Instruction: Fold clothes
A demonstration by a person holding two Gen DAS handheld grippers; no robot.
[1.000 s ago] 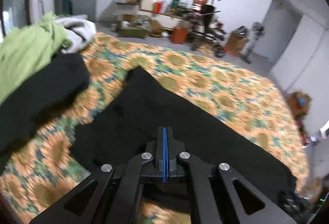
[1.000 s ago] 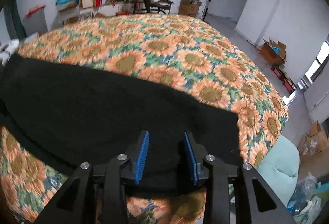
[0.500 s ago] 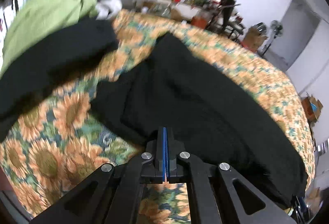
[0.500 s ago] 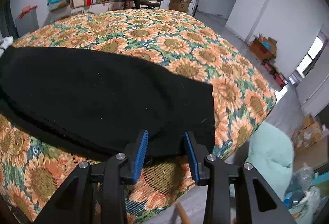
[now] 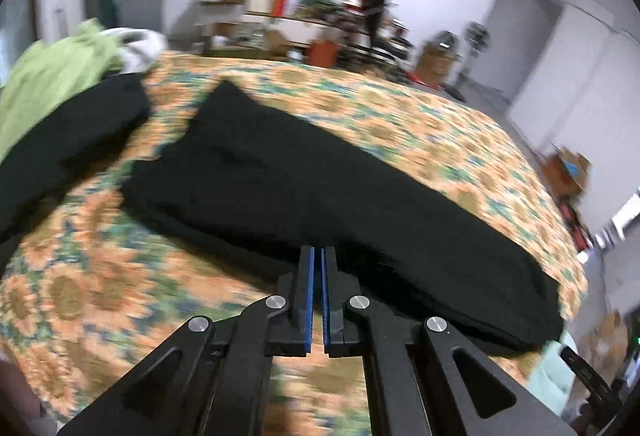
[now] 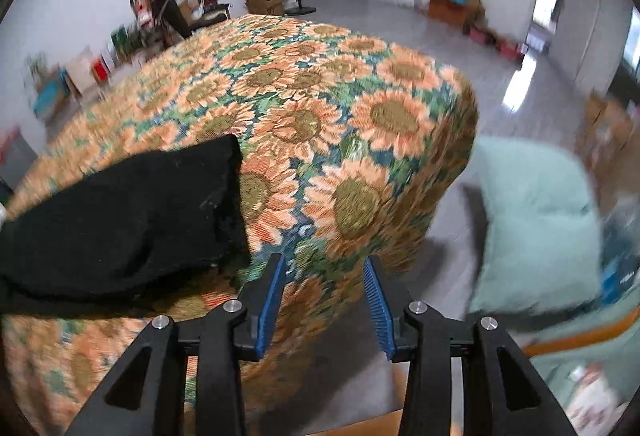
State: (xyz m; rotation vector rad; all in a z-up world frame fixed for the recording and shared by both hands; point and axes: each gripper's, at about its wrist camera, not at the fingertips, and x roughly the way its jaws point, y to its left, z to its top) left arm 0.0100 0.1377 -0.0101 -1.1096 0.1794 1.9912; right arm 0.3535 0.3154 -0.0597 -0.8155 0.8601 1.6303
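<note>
Black garment (image 5: 320,191) stretched long across sunflower bedspread (image 5: 452,139), ready for another fold. Left gripper (image 5: 319,260) pressed together at near hem, nothing visibly pinched. Right gripper (image 6: 326,268) just widening, empty, beside garment's end, likely repositioning.

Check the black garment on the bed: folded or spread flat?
Folded. The black garment lies as a long narrow strip across the sunflower bedspread, and its end in the right wrist view shows stacked layers.
</note>
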